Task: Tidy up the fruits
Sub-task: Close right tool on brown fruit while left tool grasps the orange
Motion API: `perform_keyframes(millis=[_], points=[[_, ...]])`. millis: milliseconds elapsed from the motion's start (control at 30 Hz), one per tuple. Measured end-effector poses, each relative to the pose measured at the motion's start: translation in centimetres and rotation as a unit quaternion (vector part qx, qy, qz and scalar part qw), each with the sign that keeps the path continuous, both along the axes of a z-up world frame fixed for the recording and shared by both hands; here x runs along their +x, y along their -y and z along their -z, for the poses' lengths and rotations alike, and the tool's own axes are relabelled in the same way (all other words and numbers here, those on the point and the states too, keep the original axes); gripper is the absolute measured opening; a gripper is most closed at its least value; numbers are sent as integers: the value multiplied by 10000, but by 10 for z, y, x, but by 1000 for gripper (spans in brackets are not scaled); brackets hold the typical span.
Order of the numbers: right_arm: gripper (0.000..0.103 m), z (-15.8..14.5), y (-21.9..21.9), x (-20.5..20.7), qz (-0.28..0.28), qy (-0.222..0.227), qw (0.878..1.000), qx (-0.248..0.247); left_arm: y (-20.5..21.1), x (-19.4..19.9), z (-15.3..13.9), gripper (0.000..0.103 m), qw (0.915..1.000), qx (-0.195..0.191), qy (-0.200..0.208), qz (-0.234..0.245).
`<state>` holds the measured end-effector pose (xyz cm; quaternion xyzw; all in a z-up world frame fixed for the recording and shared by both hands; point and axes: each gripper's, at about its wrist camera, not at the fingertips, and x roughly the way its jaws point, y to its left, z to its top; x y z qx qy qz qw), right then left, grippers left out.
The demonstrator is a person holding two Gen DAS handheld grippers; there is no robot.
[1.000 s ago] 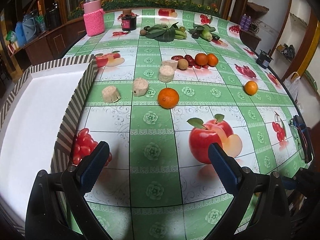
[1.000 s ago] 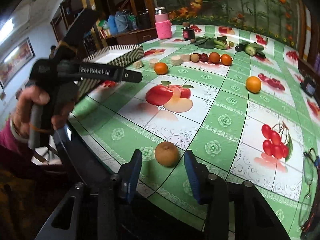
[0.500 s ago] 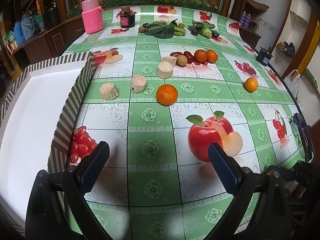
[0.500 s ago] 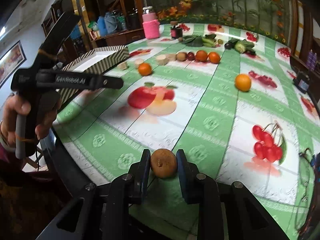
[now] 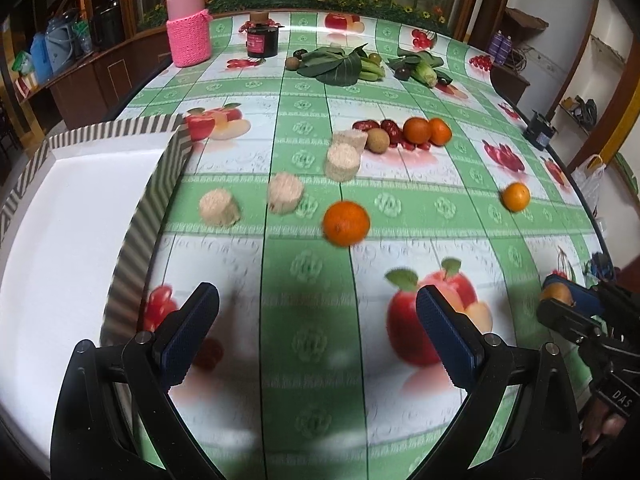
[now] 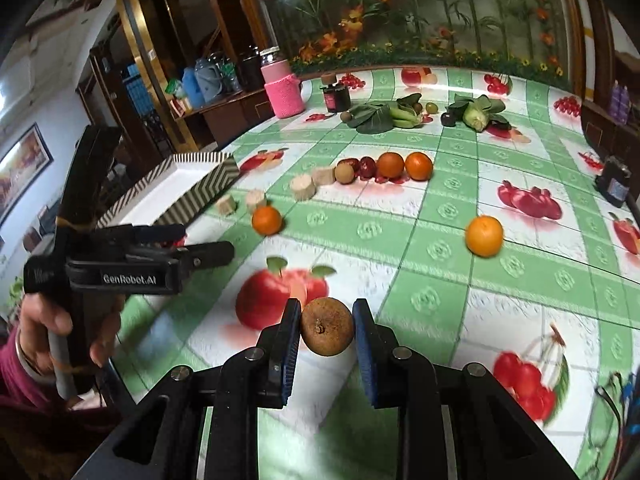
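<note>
Across both views, a large table (image 5: 304, 92) under glossy green-and-white oilcloth printed with apples and cherries, fruit-sorting under way.

At its left edge, a shallow white tray with zigzag-striped walls (image 5: 80, 208), nothing visible inside.

Just beside that tray, above the cloth, the black left gripper (image 5: 316, 320) with blue pads, jaws spread wide on nothing, a hand wrapped round its handle in the right wrist view.

Toward the near right edge, the matching right gripper (image 6: 327, 328). A second ago its jaws apart around a fruit lying on the cloth, now drawn in tight on that fruit.

Clamped between those pads, a small round brown rough-skinned fruit (image 6: 327, 326), stem end toward the camera. No longer resting at the near edge, seemingly raised off the cloth and hanging in front of the printed red apple.

Means, for the task: one piece secured, carry apparently begun, set-down not yet made. Destination open to judgement, either the tray or the far row of fruit (image 5: 416, 130), where a similar brown fruit sits beside dark red ones and two oranges; cannot tell which.

Loose on the cloth: one bright orange (image 5: 346, 223) near four pale cork-like cylinders (image 5: 342, 162), and a second smaller-looking orange (image 5: 516, 196) well apart to the right.
</note>
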<state>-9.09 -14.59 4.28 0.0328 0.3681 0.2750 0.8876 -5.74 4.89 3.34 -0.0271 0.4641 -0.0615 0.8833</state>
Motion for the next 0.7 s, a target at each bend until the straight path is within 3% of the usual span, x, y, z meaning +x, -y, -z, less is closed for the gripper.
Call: perform_keyframes(millis=[367,467,533,600,633,700], points=[[26,7,4,26,33,-141,9996,231,13,40,14,90,9996,187,-188,-137],[26,7,3,30,-9,-124,9996,254,15,47,16,76,9993,265,-192,-161],[26,7,2,33,-21,-128,9995,274,17,52,19,57,9992,294,-243,-139],[26,8,1,34,-30,-140,9994,307,21,52,21,48,9989,422,-188,-75],[26,8,1,35,-32,-147,9994,326,22,52,22,36,9988,461,-175,-40],[26,9,1,35,-34,-162,9993,343,22,51,20,29,9988,464,-150,-10]])
